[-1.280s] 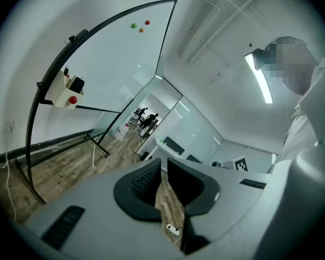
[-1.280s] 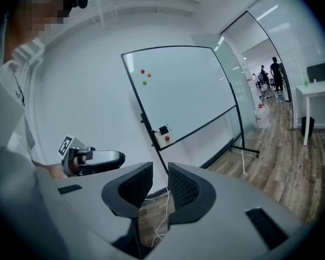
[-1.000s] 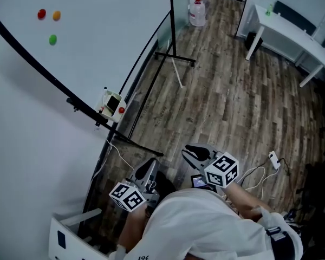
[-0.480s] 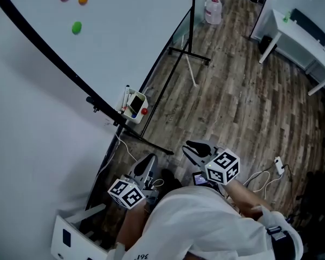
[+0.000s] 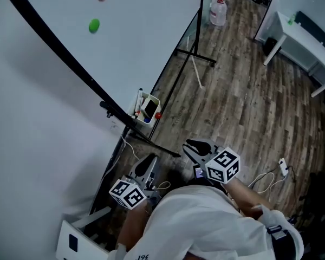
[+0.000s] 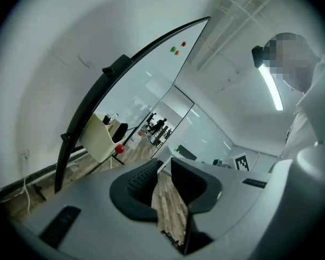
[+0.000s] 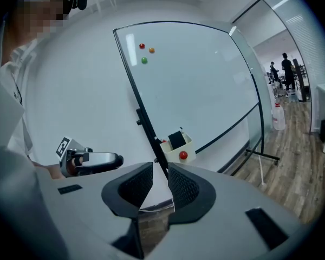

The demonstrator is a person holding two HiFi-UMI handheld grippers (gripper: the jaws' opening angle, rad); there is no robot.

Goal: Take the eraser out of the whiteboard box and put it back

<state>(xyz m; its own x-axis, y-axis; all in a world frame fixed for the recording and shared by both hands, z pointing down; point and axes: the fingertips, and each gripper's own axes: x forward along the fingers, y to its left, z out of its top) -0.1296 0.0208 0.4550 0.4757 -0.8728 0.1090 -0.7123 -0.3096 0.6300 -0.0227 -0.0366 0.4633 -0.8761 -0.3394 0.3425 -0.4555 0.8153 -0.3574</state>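
Observation:
A cream whiteboard box (image 5: pixel 147 108) hangs on the whiteboard's lower frame, with a black eraser (image 5: pixel 150 109) upright in it and a red knob (image 5: pixel 158 115) at its side. Both grippers are short of it, over the floor. My left gripper (image 5: pixel 148 163) is low left; its jaws are opening, with nothing between them. My right gripper (image 5: pixel 193 147) stands open and holds nothing. In the right gripper view the box (image 7: pixel 177 149) and eraser (image 7: pixel 176 138) sit just above my right gripper (image 7: pixel 160 173). In the left gripper view the box (image 6: pixel 99 138) is left of my left gripper (image 6: pixel 164 169).
Red, orange and green magnets (image 5: pixel 93 25) dot the whiteboard (image 5: pixel 130 31). Its black stand legs (image 5: pixel 196 57) cross the wooden floor. A water bottle (image 5: pixel 219 12), a white table (image 5: pixel 309 39) and a floor cable (image 5: pixel 276 173) lie to the right. A white box (image 5: pixel 70 244) is at lower left.
The whiteboard box has come nearer, sliding down and right in the head view as the person walks along the board. Both grippers keep their place before the body.

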